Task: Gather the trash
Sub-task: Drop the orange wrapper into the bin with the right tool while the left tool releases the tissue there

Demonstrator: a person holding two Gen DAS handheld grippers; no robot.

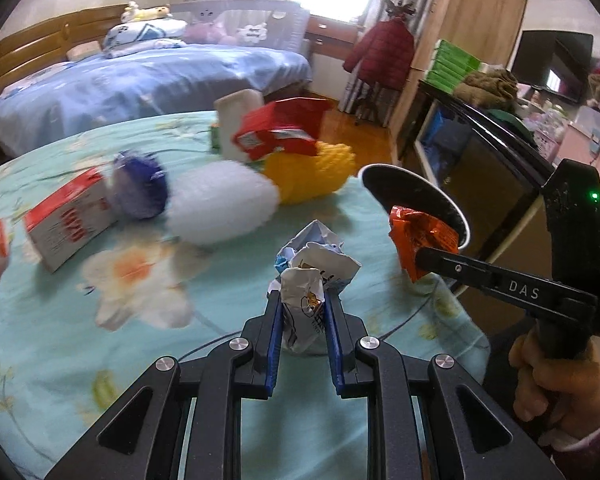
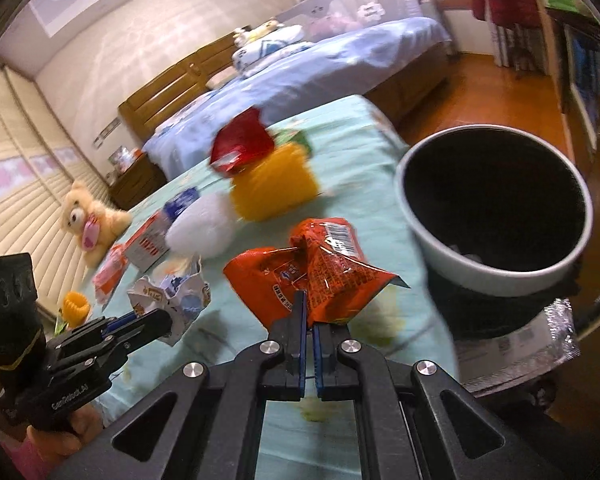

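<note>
Orange wrapper (image 2: 316,268) with a white barcode. Crumpled white-and-blue paper (image 1: 314,276). Turquoise tablecloth (image 1: 100,340) with pale flowers. Bin (image 2: 496,208) black inside, grey-rimmed. Yellow sponge (image 2: 274,182); red box (image 1: 280,128); tan teddy (image 2: 88,220).

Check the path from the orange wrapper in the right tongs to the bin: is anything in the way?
Nothing visible blocks it. The right tongs are shut on the orange wrapper, lifted off the bedspread. The bin stands just right of it, mouth open, with only air between.
</note>
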